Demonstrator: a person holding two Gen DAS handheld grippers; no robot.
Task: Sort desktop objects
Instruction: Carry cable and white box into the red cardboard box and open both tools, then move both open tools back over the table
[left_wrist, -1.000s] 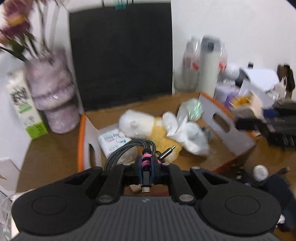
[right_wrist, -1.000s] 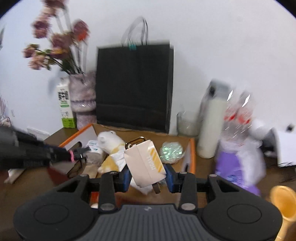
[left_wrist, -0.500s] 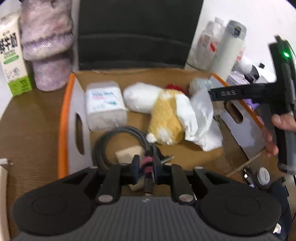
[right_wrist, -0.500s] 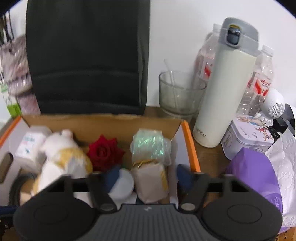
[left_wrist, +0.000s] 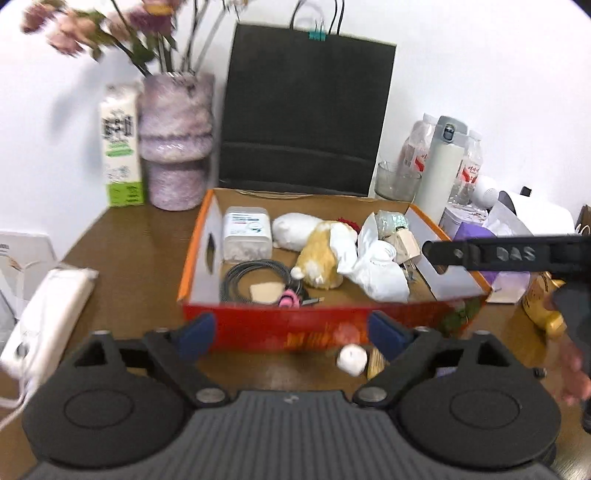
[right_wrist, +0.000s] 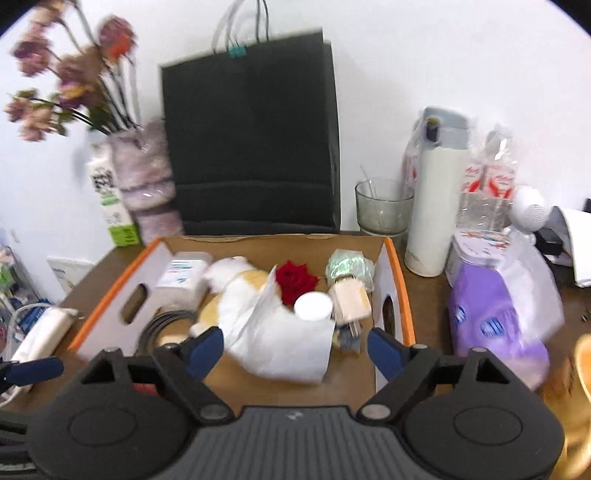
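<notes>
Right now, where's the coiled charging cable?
In the left wrist view the coiled charging cable lies inside the cardboard box, at its front left corner, just left of the plush toy and in front of the white tissue pack.

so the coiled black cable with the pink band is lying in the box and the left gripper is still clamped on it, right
Not quite. The coiled black cable with the pink band does lie in the orange-edged cardboard box, but the left gripper is not clamped on it: its jaws have just been opening and stand wide with nothing between the fingers, as the left wrist view shows.
</notes>
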